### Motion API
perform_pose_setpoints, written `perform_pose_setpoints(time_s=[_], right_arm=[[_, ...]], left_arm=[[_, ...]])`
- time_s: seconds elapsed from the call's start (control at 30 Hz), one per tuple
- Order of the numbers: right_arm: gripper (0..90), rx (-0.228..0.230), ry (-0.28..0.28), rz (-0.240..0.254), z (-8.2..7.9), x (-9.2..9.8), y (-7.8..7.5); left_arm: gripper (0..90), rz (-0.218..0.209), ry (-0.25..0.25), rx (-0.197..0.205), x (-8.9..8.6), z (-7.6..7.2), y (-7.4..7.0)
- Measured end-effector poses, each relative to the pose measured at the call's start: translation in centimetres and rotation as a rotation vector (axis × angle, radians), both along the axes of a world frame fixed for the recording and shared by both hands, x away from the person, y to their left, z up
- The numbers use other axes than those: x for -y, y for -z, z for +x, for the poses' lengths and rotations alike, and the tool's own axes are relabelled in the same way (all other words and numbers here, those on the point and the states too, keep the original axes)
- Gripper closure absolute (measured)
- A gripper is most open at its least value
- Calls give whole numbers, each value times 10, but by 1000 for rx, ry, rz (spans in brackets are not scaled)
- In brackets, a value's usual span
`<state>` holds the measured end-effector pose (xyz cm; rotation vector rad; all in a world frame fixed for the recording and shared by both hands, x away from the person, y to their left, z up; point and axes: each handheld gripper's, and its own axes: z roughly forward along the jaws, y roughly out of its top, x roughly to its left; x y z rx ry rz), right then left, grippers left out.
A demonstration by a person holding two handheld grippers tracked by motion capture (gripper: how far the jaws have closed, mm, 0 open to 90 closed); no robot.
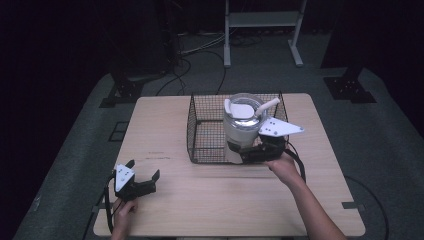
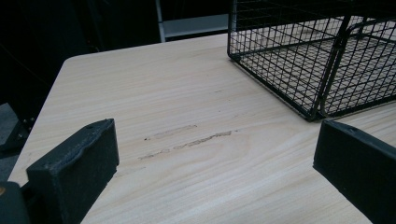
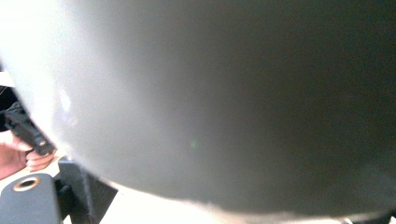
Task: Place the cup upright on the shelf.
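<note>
Right tool [image 1: 250, 151] pinching white lidded jar [image 1: 243, 125] (spout up); left tool [image 1: 145, 179] spread

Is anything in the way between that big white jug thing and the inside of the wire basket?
The white jug, held by the right gripper, hangs at the wire basket's near wall. That wall stands between its base and the inside, so the jug likely has to pass over it. Nothing visible lies on the basket's floor.
</note>
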<state>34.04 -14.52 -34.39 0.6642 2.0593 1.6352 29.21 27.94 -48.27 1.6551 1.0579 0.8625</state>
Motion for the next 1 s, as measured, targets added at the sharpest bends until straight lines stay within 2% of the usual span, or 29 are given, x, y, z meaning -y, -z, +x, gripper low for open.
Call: perform_pose_setpoints(time_s=[0.13,0.43,0.47,0.73,1.0], right_arm=[[83,-4,-8,-12,20,-10,-7],[83,-11,3,-40,48,-25,-15],[83,-7,3,-40,55,-28,-16],[82,-30,15,-41,75,-37,-22],[82,-34,24,-46,96,-49,-27]], left_arm=[[0,-1,2,4,0,0,0],[0,-5,2,0,-1,0,0],[0,-4,1,-3,-1,0,0],[0,-8,1,-3,-1,0,0],[0,-8,2,-5,-2,0,0]])
